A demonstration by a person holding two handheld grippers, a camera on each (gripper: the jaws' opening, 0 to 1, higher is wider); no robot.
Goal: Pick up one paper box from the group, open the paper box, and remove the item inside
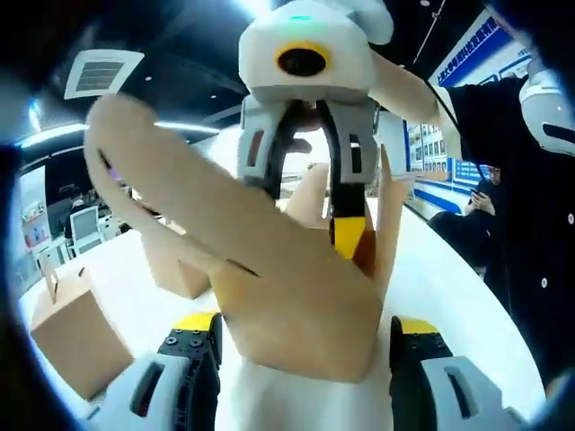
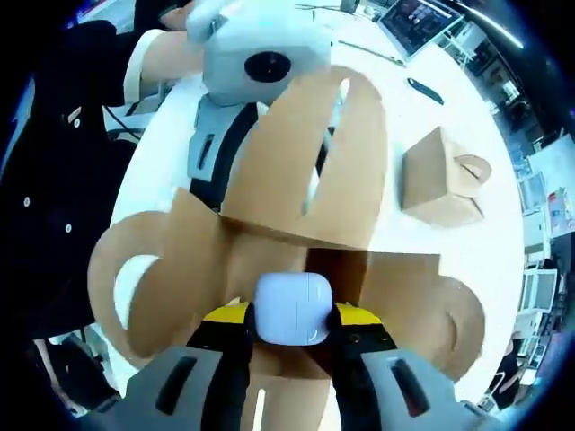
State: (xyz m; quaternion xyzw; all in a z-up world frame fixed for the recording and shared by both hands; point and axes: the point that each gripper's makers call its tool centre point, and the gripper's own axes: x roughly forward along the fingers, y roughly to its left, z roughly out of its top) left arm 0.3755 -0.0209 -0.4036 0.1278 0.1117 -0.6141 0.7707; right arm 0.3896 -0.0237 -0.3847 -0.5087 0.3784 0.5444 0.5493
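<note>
An open brown paper box [image 1: 296, 296] sits between the yellow-tipped jaws of my left gripper [image 1: 305, 350], which is shut on its lower part. The flaps stand spread upward. My right gripper [image 1: 310, 202] reaches down into the box from above. In the right gripper view, my right gripper [image 2: 292, 325] is shut on a white rounded item [image 2: 292, 305], just above the open box [image 2: 269, 242]. One long handle flap [image 2: 305, 153] rises in front of the left gripper [image 2: 247, 166], which holds the box from the far side.
More closed paper boxes stand on the white table [image 1: 449, 287]: one at the near left [image 1: 76, 337], one behind the held box [image 1: 175, 265], and one apart to the right [image 2: 440, 180]. A person's dark sleeve [image 2: 54, 180] is close by.
</note>
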